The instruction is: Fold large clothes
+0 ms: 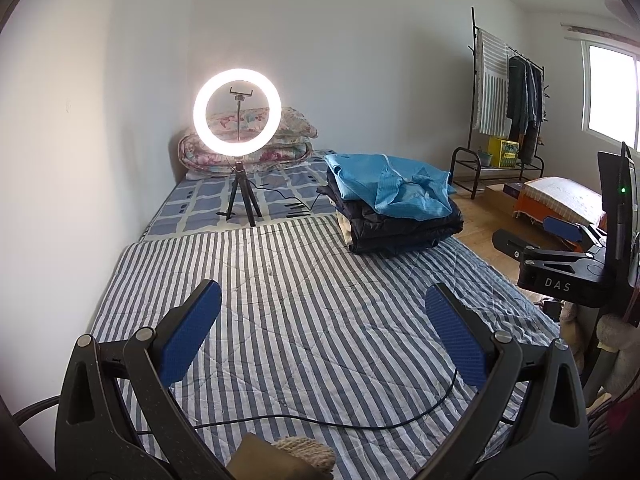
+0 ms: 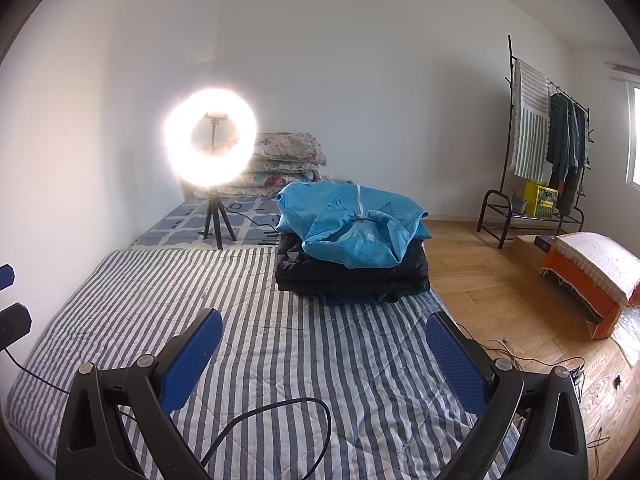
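A pile of folded clothes sits on the striped bed cover [image 1: 304, 320], with a light blue garment [image 1: 390, 184] on top of dark garments [image 1: 404, 228]. In the right wrist view the blue garment [image 2: 352, 226] lies on the dark pile [image 2: 352, 276] at the bed's right side. My left gripper [image 1: 324, 308] is open and empty, above the striped cover, well short of the pile. My right gripper [image 2: 324, 336] is open and empty, also short of the pile. The right gripper's body shows in the left wrist view [image 1: 560, 272] at the right edge.
A lit ring light on a tripod [image 1: 236, 112] stands at the bed's far end before folded floral quilts [image 1: 280, 140]. Black cables [image 1: 320, 424] lie on the cover. A clothes rack [image 2: 548, 148] and an orange box [image 2: 592, 276] stand on the wooden floor at right.
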### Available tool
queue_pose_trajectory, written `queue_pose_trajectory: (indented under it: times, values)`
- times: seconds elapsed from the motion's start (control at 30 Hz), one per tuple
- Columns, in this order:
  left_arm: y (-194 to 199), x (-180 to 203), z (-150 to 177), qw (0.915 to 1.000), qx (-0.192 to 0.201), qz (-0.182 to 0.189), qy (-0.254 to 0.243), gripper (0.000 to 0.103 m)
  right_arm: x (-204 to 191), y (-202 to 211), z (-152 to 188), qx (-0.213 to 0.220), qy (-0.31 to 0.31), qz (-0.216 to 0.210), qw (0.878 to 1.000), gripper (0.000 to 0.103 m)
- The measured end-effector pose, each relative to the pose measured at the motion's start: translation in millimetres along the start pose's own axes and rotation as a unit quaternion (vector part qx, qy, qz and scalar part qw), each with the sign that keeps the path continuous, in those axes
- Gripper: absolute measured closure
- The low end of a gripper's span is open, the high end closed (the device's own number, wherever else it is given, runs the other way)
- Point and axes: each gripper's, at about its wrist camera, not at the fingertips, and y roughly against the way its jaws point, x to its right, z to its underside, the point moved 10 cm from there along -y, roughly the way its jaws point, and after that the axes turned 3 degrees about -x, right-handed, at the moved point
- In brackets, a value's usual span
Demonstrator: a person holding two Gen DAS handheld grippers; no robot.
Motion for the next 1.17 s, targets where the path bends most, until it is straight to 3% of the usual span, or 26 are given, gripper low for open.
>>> queue_pose_trajectory:
  times: [1.17]
  values:
    - [5.4, 2.4, -5.6, 0.9999, 0.009, -0.009, -0.002, 0.0, -4.7, -1.0, 4.0, -0.005, 0.005, -0.004, 1.0, 0.0]
